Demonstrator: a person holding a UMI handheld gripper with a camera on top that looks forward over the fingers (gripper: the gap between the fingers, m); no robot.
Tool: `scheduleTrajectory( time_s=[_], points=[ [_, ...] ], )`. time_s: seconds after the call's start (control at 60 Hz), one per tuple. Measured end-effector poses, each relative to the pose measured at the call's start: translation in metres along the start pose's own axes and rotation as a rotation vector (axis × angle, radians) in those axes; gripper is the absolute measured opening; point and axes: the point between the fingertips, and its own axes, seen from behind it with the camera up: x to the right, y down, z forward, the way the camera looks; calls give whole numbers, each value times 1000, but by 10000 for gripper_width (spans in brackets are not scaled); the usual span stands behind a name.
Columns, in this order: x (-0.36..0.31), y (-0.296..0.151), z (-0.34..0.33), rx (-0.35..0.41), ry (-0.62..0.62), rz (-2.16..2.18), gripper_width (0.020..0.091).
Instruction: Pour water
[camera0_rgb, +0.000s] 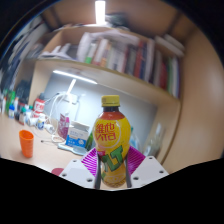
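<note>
Only the gripper view is given. In it a bottle (112, 140) of orange drink with a yellow cap (110, 101) stands right between the fingers of the gripper (112, 172), so near that it fills the middle of what the tool looks at. The pink pads (91, 160) show at either side of its lower half and seem to lie against the label, with no gap that I can make out. I judge the tool to be clamped on the bottle and carrying it, though the fingertips themselves are cut off below and the contact cannot be checked to the last.

The bottle's long axis runs upright, at right angles to the fingers' reach, with the cap at the top and tilted hardly at all. That is the relation the pour turns on: to empty it, the tool would have to roll so that the neck swings down toward a vessel. The cap looks to be on, which would have to be dealt with first.

Far off to the tool's left, on the desk (45, 150), stands a small orange cup (26, 142), well apart from the bottle; it is a likely target, but I cannot be sure. Beyond the bottle are a bookshelf (130, 55) and clutter too small to name.

The bottle's base and whatever lies under it are hidden, so whether it rests on anything cannot be told.
</note>
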Motion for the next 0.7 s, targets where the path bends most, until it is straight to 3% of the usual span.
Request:
scheduleTrajectory(
  time_s=[0.15, 0.267, 0.467, 0.7],
  points=[
    [-77, -80, 28, 138, -66, -643, 350],
    [-148, -92, 52, 231, -90, -1115, 348],
    [-194, -98, 60, 361, -91, -1740, 348],
    [-208, -91, 71, 374, -95, -1975, 349]
  ],
)
